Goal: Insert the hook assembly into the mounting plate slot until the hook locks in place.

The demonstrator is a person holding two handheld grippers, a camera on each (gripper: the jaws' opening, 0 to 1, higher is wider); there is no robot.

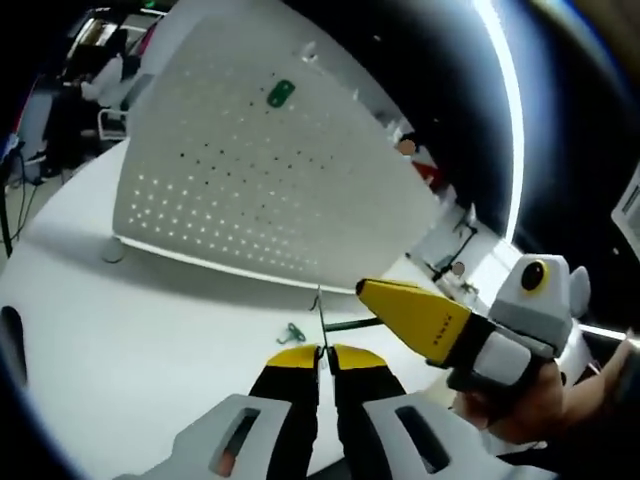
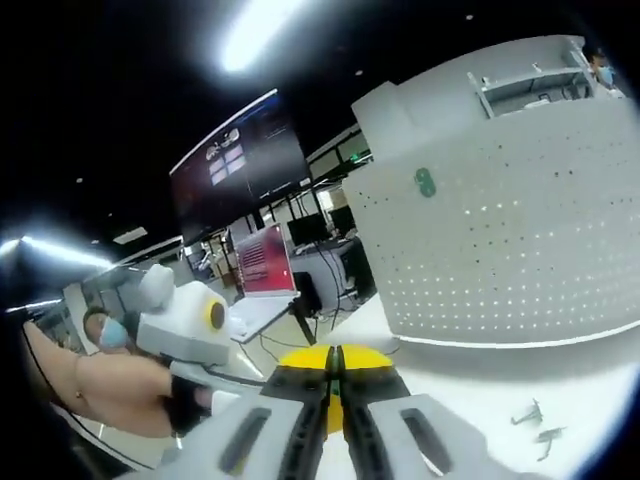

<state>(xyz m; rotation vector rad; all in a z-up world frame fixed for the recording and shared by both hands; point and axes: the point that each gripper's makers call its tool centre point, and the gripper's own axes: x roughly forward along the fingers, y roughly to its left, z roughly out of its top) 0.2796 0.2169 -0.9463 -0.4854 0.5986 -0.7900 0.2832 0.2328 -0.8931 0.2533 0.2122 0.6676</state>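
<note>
A thin metal hook (image 1: 319, 318) is clamped upright between the left gripper (image 1: 322, 352) fingers; the right gripper (image 2: 335, 362) fingers are pressed together, empty.

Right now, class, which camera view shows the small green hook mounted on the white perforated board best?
The left gripper view: the small green hook faces the camera on the white perforated board. The right gripper view shows it smaller.

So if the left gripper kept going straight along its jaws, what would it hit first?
Probably the white perforated pegboard panel standing on the table; the left gripper, pinching a thin metal hook, points at its lower edge, though depth is unclear.
</note>
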